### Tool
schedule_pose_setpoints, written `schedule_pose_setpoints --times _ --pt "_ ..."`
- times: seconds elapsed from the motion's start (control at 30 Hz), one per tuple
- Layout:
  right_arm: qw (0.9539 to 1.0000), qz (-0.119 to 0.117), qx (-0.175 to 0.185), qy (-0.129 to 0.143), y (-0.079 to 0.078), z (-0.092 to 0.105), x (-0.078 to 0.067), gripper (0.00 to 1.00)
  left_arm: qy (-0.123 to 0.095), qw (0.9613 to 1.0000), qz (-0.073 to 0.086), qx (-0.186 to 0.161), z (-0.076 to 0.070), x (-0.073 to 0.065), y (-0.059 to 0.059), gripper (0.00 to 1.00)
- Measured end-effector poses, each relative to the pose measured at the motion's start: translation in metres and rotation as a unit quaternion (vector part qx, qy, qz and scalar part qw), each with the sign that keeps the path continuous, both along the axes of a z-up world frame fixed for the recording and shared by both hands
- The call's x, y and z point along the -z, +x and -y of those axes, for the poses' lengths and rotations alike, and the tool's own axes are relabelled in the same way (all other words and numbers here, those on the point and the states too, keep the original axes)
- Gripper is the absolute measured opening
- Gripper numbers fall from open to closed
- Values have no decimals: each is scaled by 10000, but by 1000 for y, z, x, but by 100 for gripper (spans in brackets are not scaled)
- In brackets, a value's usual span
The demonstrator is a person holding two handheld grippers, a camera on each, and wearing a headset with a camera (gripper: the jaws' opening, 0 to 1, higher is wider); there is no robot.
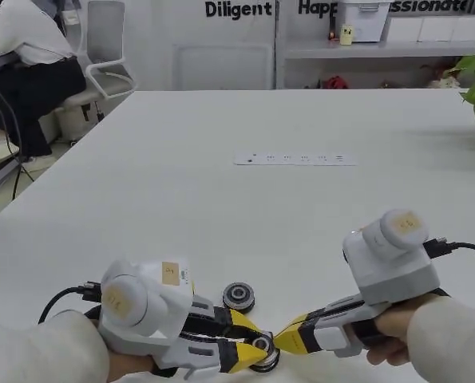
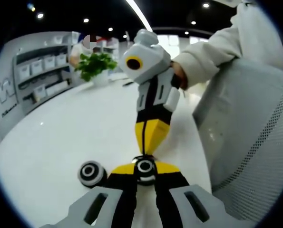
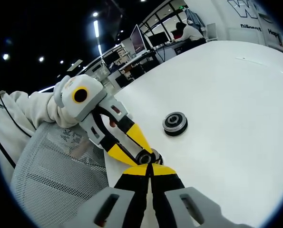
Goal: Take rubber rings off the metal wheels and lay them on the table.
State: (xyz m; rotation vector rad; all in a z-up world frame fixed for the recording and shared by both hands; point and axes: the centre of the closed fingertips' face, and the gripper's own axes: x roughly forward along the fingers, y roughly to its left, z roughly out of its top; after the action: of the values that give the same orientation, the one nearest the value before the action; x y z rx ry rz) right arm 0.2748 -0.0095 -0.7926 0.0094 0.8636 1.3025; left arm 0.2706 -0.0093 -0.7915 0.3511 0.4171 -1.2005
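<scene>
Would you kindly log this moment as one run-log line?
left gripper: shut on wheel | right gripper: shut, tips at wheel | second wheel: on table

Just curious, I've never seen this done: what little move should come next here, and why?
Probably pull the right gripper gently away to peel the rubber ring off: the left gripper clamps a wheel in its jaws, and the right's shut tips meet its rim.

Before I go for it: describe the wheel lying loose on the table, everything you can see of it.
The loose wheel is a small round disc: silvery metal hub, dark concentric bands, and a black, rubbery-looking outer band. It lies flat on the white table, touched by nothing else, just beyond the left hand-held gripper, which clamps the second wheel.
</scene>
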Motion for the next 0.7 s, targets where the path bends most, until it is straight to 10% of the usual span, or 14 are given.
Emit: schedule_pose_setpoints --times 0.7 --pt "9999 -64 -45 134 -3 -2 -3 0 -2 10000 -14 -3 1 0 0 14"
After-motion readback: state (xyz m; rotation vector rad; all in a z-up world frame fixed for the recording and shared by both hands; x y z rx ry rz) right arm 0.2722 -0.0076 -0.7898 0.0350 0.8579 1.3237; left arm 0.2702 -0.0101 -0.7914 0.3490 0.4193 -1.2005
